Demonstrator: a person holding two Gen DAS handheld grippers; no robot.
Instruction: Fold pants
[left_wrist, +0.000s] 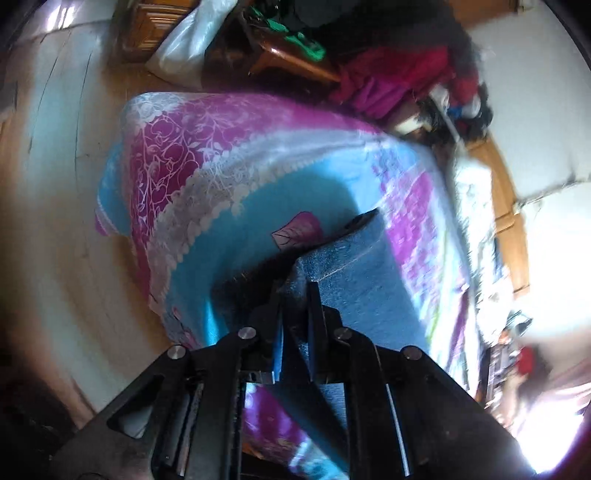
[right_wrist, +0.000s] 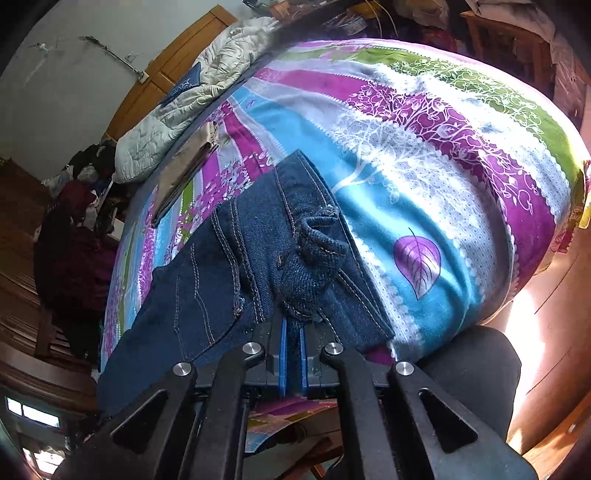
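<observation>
Dark blue denim pants (right_wrist: 236, 254) lie on a bed under a flowered sheet (right_wrist: 443, 155) of blue, purple and green. My right gripper (right_wrist: 293, 321) is shut on a bunched fold of the denim at the near edge of the bed. In the left wrist view the pants (left_wrist: 354, 258) stretch away from the camera over the blue part of the sheet (left_wrist: 229, 206), blurred by motion. My left gripper (left_wrist: 295, 291) is shut on the near end of that denim, which runs between its fingers.
A grey quilt (right_wrist: 192, 107) and a folded tan garment (right_wrist: 188, 166) lie at the far side of the bed by a wooden headboard (right_wrist: 173, 66). Piled clothes (left_wrist: 399, 74) and a chair (left_wrist: 291, 59) stand past the bed. Wooden floor (left_wrist: 48, 221) lies to the left.
</observation>
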